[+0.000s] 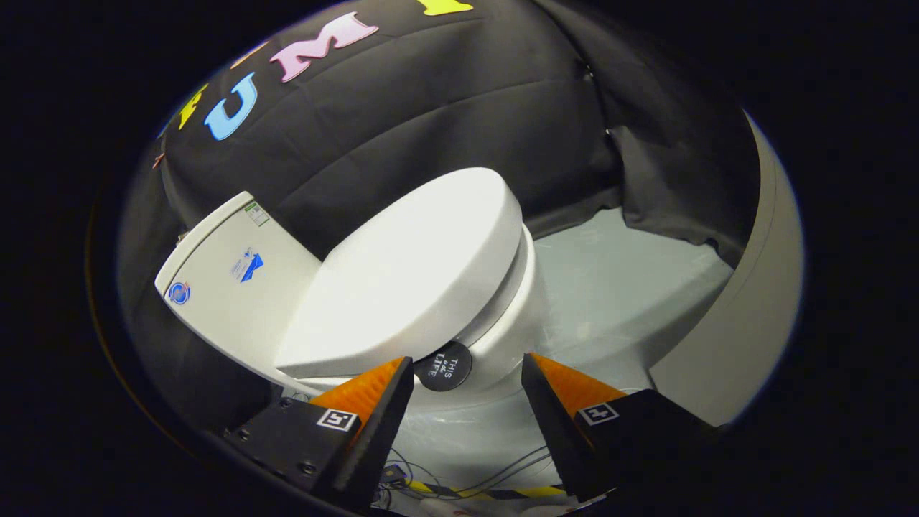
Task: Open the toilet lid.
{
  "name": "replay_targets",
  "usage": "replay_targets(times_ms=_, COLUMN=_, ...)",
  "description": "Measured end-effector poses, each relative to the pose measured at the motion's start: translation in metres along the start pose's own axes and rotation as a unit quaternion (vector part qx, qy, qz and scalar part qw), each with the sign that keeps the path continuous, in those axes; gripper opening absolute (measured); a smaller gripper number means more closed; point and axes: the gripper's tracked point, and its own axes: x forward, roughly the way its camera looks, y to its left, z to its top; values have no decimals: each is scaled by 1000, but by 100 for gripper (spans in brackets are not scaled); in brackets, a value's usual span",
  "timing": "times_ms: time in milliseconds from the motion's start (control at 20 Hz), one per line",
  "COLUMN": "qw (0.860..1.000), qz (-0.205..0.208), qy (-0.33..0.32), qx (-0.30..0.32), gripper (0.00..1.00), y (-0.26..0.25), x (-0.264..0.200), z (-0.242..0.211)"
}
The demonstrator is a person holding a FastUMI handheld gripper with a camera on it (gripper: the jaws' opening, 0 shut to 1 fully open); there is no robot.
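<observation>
Right now I am holding my gripper [467, 370] with its two fingers spread wide apart and nothing between them but air; they are sitting at the bottom centre of the frame. In the gap just ahead of them a small black round disc [444, 366] is showing, stuck low on the side of the toilet bowl [506, 337], with print on it that I am leaving unread.

Beyond the fingers, filling the middle of the frame, the toilet lid [413, 269] is lying down flat over the bowl, its near edge just past my left fingertip. To the left of the frame, the cistern [233, 283] is standing against the black cloth wall [431, 108]. On the right, pale floor [632, 287] is running off toward a curved light panel [761, 301]. Under the fingers, at the bottom, some thin wires and a strip of yellow-and-black tape [481, 492] are lying on the floor.

As I judge it, nothing of the task is done: the lid is closed and I am not touching it. Reaching its edge, catching it and swinging it up toward the cistern are all left.
</observation>
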Motion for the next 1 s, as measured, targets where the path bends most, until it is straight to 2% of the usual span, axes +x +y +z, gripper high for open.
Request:
replay_targets(times_ms=50, qw=1000, qz=5, qy=8, qx=23, gripper=96, y=0, x=2, z=-2)
replay_targets(times_ms=150, qw=996, qz=13, qy=15, qx=82, gripper=79, y=-1, x=7, z=-3)
replay_targets(times_ms=200, qw=994, qz=19, qy=19, qx=109, gripper=76, y=-1, x=10, z=-3)
replay_targets(times_ms=350, qw=983, qz=52, qy=27, qx=172, gripper=76, y=3, x=13, z=-8)
replay_targets(times_ms=400, qw=977, qz=57, qy=34, qx=201, gripper=68, y=5, x=14, z=-6)
replay_targets(times_ms=500, qw=975, qz=70, qy=33, qx=210, gripper=56, y=10, x=13, z=-6)
replay_targets(times_ms=650, qw=973, qz=80, qy=35, qx=215, gripper=55, y=8, x=13, z=-6)
replay_targets(times_ms=750, qw=962, qz=94, qy=35, qx=254, gripper=42, y=19, x=13, z=2)
replay_targets(times_ms=850, qw=961, qz=102, qy=38, qx=254, gripper=28, y=19, x=16, z=-3)
replay_targets(times_ms=1000, qw=958, qz=108, qy=38, qx=263, gripper=28, y=21, x=14, z=-1)
